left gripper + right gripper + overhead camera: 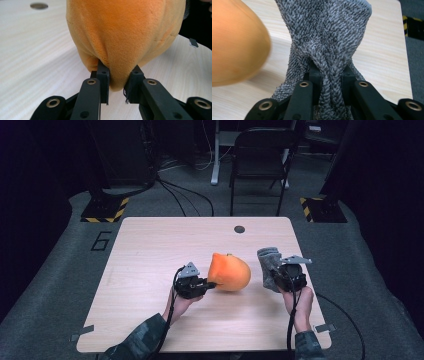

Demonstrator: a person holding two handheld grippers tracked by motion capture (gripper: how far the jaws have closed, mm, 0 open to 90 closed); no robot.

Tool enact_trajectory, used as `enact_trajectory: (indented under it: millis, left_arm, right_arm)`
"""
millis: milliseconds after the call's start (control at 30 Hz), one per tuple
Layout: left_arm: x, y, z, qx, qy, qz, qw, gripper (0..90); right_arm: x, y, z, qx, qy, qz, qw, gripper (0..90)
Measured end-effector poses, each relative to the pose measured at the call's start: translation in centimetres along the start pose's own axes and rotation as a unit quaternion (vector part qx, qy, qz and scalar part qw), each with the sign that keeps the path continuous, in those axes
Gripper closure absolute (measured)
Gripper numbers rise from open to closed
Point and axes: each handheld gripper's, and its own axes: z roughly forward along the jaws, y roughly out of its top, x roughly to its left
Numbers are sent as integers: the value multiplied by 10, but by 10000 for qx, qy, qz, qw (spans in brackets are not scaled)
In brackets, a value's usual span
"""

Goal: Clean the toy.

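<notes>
Here, near the middle of the table (150, 240), an orange plush toy (230, 272) is pinched by a fold in the left gripper (209, 284), while a grey sock (269, 262), toward the right edge, is clamped in the right gripper (278, 279), apparently for lifting.

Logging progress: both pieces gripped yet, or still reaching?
Done: both grips made. The left gripper pinches the orange plush toy; the right gripper clamps the grey sock. In hand: both held over the table. Left: bringing them together or placing them; unclear.
</notes>
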Motion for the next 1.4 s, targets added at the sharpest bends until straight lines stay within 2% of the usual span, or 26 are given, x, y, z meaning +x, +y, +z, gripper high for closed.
enact_trajectory:
  millis: [67,100,167,200,233,267,300,467,533,567,600,633,700,733,767,867,967,1000,1033,1067,1100,1133,1200,1267,1367,1400]
  left_arm:
    - [1,-1,0,48,-43,-95,9999,768]
    - [2,-3,2,63,-159,-438,9989,769]
    - [2,-4,4,114,-283,-666,9973,768]
    - [2,-4,4,114,-283,-666,9973,769]
    - [2,-5,7,167,-337,-770,9963,769]
    - [2,-5,7,167,-337,-770,9963,769]
    - [3,-8,10,212,-415,-885,9950,768]
    - [7,-14,17,335,-392,-932,9943,765]
    - [7,-16,20,345,-387,-972,9939,765]
    - [7,-17,21,388,-375,-924,9943,765]
    - [6,-18,23,372,-342,-936,9943,765]
    - [8,-19,23,418,-347,-846,9949,765]
    - [6,-19,24,393,-323,-838,9952,765]
    - [6,-18,24,394,-315,-756,9959,765]
    - [5,-17,25,375,-276,-661,9967,764]
    - [4,-17,26,400,-269,-538,9974,763]
    - [6,-18,26,383,-284,-537,9974,763]
    - [6,-18,26,383,-284,-537,9974,762]
    - [7,-18,27,389,-335,-556,9971,762]
    - [7,-18,27,389,-335,-556,9971,761]
    - [8,-18,27,388,-364,-521,9972,761]
    - [8,-18,27,388,-364,-521,9972,760]
    - [9,-19,27,361,-342,-469,9977,760]
    - [9,-19,27,377,-339,-459,9977,759]
    - [9,-19,27,406,-338,-417,9977,759]
    - [9,-19,27,406,-338,-417,9977,759]
  right_arm:
    - [6,4,-5,-83,95,-50,9999,772]
    - [12,7,-8,-146,174,-102,9997,772]
    - [20,11,-11,-205,453,-51,9988,773]
    - [20,11,-11,-205,453,-51,9988,773]
    - [32,15,-16,-292,668,-105,9973,773]
    - [32,15,-16,-292,668,-105,9973,773]
    - [48,19,-20,-398,824,-230,9955,774]
    - [96,22,-19,-498,1084,-689,9905,775]
    - [115,18,-8,-283,1025,-980,9895,775]
    - [122,16,-1,-234,986,-1020,9896,776]
    - [127,14,6,-133,869,-1074,9903,776]
    - [129,11,12,-81,648,-1255,9899,777]
    - [126,9,20,-41,623,-1215,9906,778]
    - [126,9,20,-41,623,-1215,9906,778]
    - [120,9,20,-25,513,-1198,9915,778]
    - [106,7,21,32,484,-1130,9924,778]
    - [91,4,23,143,305,-919,9952,777]
    - [91,4,23,143,305,-919,9952,777]
    - [79,1,27,228,224,-778,9965,777]
    - [79,1,27,228,224,-778,9965,777]
    - [67,-3,34,294,124,-683,9972,777]
    - [67,-3,34,294,124,-683,9972,777]
    - [52,-12,49,597,23,-505,9969,776]
    - [46,-18,59,754,39,-425,9962,776]
    - [43,-25,71,1024,28,-481,9936,773]
    - [43,-25,71,1024,28,-481,9936,773]
